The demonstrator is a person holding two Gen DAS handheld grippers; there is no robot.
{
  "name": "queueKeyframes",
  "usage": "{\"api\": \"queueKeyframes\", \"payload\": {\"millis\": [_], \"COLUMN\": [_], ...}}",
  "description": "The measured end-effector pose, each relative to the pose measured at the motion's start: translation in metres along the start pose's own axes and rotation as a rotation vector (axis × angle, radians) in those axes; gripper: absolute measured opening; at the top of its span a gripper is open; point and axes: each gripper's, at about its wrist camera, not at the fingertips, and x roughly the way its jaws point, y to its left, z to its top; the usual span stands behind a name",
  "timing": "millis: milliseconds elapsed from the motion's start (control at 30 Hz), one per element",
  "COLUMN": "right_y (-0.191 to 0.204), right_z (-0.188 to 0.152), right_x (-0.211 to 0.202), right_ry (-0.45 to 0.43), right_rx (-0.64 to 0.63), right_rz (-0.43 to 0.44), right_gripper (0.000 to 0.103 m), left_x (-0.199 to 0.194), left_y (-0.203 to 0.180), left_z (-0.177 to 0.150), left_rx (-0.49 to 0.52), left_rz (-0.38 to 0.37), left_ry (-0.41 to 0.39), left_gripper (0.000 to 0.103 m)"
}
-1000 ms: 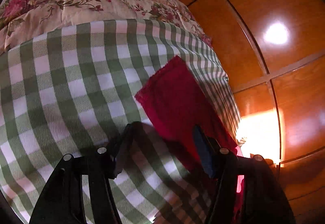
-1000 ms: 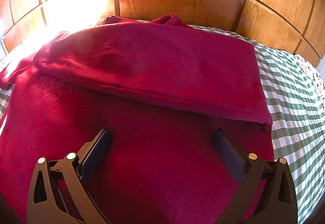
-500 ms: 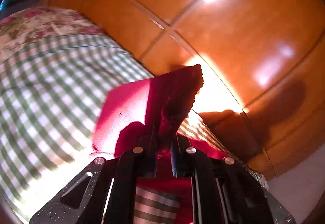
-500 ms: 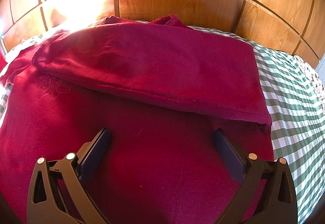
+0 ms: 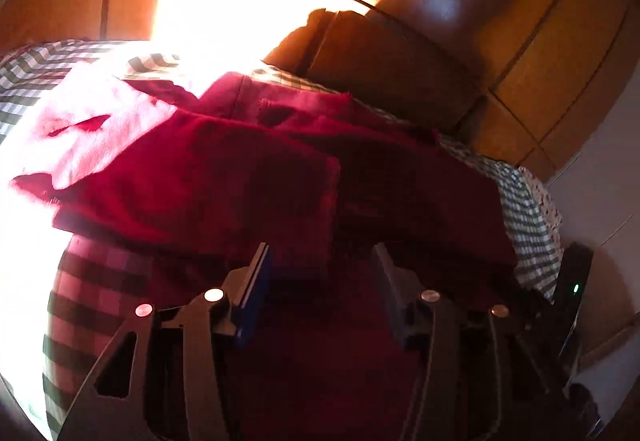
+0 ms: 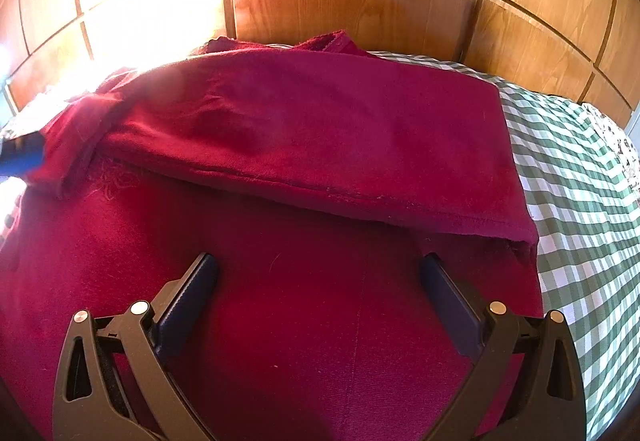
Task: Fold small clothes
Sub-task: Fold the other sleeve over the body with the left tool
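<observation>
Red garment (image 6: 312,145) is lying part-folded on the checked bedcover (image 6: 580,177); soft, limp, best taken at its hem. Left gripper (image 5: 320,265) is opening, releasing it; right gripper (image 6: 320,273) is hovering agape.

We are viewing a garment (image 6: 320,169) lying on a checked bedspread (image 6: 580,201), its far part folded over toward six o'clock; a panelled headboard (image 6: 352,5) is standing at twelve.
</observation>
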Motion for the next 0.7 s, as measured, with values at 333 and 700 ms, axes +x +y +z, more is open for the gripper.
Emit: {"api": "queueKeyframes", "payload": {"millis": [333,700], "right_y": [0.05,0.152], "right_z": [0.031,0.088], "right_x": [-0.021,0.028], "right_ry": [-0.005,0.134], "right_rx": [0.053,-0.006], "right_rz": [0.385,0.466], "right_gripper": [0.08,0.012], "left_x": [-0.006,0.003], "left_y": [0.01,0.023], "left_z": [-0.039,-0.036], "left_rx": [0.066,0.033], "left_rz": [0.124,0.058], "left_ry": [-0.028,-0.05], "left_gripper": [0.051,0.055]}}
